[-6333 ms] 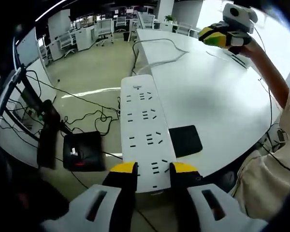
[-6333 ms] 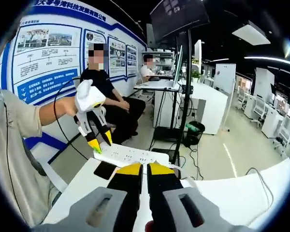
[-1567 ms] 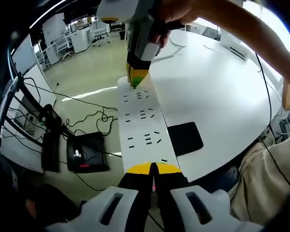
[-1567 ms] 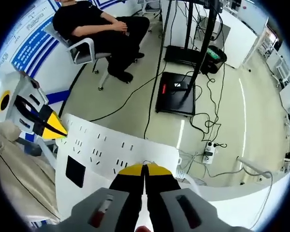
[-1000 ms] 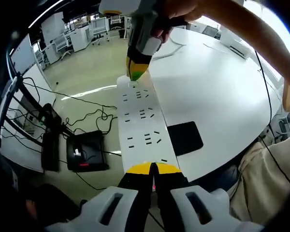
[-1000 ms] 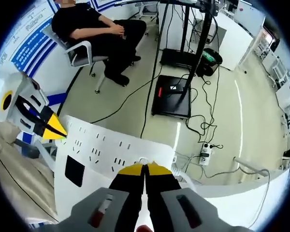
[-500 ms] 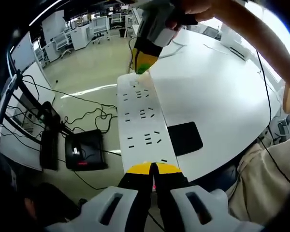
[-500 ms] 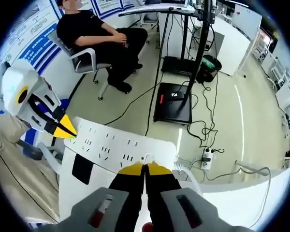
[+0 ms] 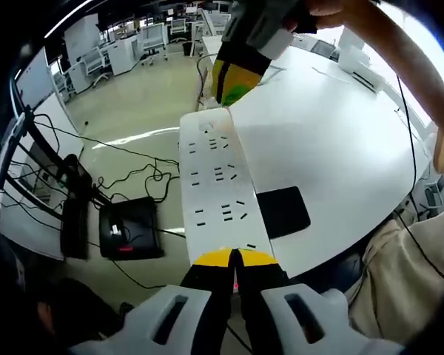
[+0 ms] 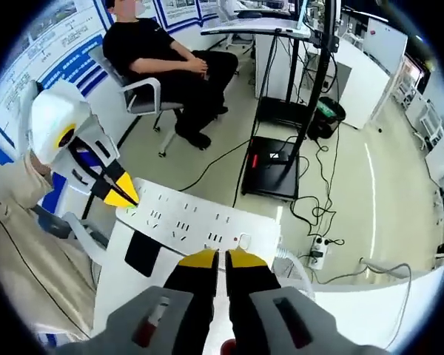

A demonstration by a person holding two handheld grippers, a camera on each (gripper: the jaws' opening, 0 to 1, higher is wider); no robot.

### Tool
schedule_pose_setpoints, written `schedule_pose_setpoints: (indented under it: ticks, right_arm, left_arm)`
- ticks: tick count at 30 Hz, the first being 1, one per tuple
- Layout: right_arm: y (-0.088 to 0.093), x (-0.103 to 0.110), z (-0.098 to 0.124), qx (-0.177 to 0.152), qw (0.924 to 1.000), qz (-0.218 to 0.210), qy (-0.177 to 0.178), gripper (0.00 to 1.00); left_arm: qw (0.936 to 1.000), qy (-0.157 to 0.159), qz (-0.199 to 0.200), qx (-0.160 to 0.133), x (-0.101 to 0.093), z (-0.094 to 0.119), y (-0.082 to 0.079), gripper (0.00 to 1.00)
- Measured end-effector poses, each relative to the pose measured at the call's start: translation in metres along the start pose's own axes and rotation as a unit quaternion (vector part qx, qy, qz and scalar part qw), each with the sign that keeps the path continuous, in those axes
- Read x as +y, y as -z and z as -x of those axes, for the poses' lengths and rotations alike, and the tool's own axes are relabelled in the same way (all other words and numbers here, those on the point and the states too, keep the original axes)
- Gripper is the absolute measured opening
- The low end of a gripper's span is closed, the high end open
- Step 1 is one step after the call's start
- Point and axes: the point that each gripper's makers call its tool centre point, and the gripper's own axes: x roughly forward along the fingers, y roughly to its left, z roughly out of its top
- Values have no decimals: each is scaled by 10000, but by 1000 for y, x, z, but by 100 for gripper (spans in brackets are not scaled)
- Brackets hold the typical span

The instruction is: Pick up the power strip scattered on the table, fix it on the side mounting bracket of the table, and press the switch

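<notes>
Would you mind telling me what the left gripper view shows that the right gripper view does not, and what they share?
The left gripper view alone takes in the broad white tabletop stretching away, and rows of desks and chairs in the far office. The right gripper view alone has a seated person in black on a chair and a tall black stand. Both show the white power strip at the table edge, the black pad beside it, and both tools: the left tool at one end, the right tool at the other.

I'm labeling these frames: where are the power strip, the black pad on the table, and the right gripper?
power strip (image 9: 216,185): left gripper view, socket face.
black pad (image 9: 283,212): left gripper view, its middle.
right gripper (image 10: 221,256): right gripper view, between its yellow tips.
</notes>
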Motion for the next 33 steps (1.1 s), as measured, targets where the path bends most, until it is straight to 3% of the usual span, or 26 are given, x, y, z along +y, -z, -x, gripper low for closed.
schedule_pose_setpoints:
  ticks: [8,16,22,33]
  right_arm:
    - [4,19,12,-101,9994,302,-119,6]
    - [12,33,22,-146,9981,577,-173,12]
    - [15,43,27,-176,9965,787,-194,15]
    - [33,66,39,-154,9936,1092,-226,20]
  left_arm:
    - [9997,142,201,-17,-1,2,2,7]
    - [9998,-12,172,106,-6,10,13,19]
    - [9998,-48,197,58,-2,23,16,23]
    - [9997,-155,211,20,-8,44,37,26]
